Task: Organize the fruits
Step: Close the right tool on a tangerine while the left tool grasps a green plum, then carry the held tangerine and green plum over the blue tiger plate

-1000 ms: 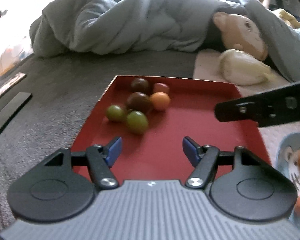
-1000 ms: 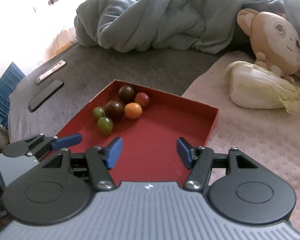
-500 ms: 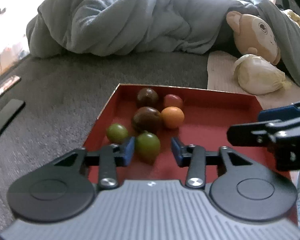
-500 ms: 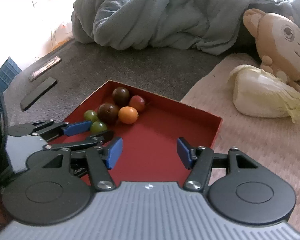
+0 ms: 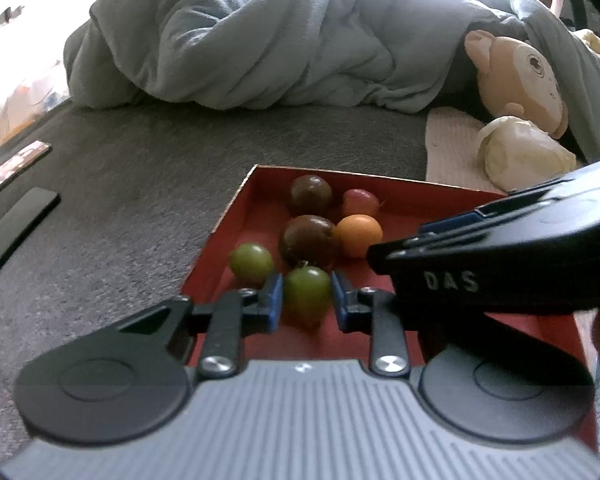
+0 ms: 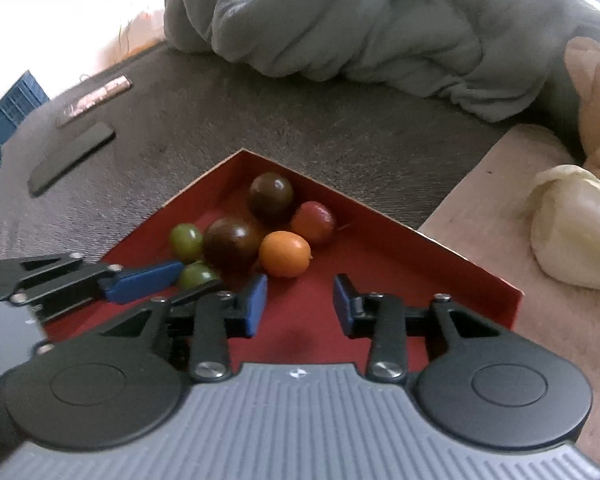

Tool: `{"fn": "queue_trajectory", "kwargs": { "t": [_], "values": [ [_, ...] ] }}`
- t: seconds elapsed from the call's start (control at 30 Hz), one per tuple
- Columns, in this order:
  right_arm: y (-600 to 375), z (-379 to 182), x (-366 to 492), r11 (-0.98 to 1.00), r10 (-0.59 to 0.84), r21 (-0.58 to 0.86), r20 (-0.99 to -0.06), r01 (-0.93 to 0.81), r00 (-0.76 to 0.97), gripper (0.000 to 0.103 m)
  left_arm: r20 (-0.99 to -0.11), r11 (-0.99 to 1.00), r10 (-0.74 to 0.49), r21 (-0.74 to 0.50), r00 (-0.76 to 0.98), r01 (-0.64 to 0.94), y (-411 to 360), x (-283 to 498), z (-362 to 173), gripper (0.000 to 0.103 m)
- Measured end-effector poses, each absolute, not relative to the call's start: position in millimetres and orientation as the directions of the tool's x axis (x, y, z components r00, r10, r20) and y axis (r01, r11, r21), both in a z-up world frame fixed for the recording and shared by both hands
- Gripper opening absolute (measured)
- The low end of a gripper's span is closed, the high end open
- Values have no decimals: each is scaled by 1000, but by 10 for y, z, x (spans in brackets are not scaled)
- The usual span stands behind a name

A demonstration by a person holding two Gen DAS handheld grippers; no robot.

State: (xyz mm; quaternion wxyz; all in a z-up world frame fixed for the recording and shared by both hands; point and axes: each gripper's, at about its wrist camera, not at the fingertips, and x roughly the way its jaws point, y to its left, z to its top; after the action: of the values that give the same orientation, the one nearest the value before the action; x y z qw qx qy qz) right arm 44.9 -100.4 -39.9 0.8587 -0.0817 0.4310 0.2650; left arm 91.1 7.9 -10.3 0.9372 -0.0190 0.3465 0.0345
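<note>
Jaws of the left gripper [image 5: 306, 298] are closed around a green tomato [image 5: 306, 293] in the near left part of the red tray [image 6: 440, 256]. Those of the right gripper [image 6: 300, 304] are held apart, empty, near an orange tomato [image 6: 285, 254].

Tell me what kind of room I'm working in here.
Likely a bedroom: a rumpled grey duvet and a plush monkey lie on what seems a bed, with the red fruit tray on its dark cover.
</note>
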Motion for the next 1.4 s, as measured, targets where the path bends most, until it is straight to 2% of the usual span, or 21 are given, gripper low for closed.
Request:
{"fn": "queue_trajectory", "kwargs": {
  "t": [0.5,0.6,0.87,1.0,1.1,1.4],
  "values": [
    [-669,-603,654,820,382,42,-783,-570,492,44,-651,996,75,17,755,-85,66,828,-109,29],
    [-653,-610,651,813,370,10,-782,-582,502,36,-647,996,81,29,758,-82,49,835,-117,29],
    [-848,-573,622,833,358,35,-795,-552,490,36,-640,995,99,52,762,-86,5,885,-135,30],
    [-975,-528,558,844,348,50,-807,-533,476,36,-641,995,97,44,762,-90,11,905,-133,31],
    [-1064,-445,469,850,347,58,-808,-523,476,36,-656,994,103,37,748,-105,23,920,-152,37],
    [-1254,-73,109,859,365,79,-786,-505,498,36,-671,990,96,-9,735,-138,140,1010,-174,33]
  ]
}}
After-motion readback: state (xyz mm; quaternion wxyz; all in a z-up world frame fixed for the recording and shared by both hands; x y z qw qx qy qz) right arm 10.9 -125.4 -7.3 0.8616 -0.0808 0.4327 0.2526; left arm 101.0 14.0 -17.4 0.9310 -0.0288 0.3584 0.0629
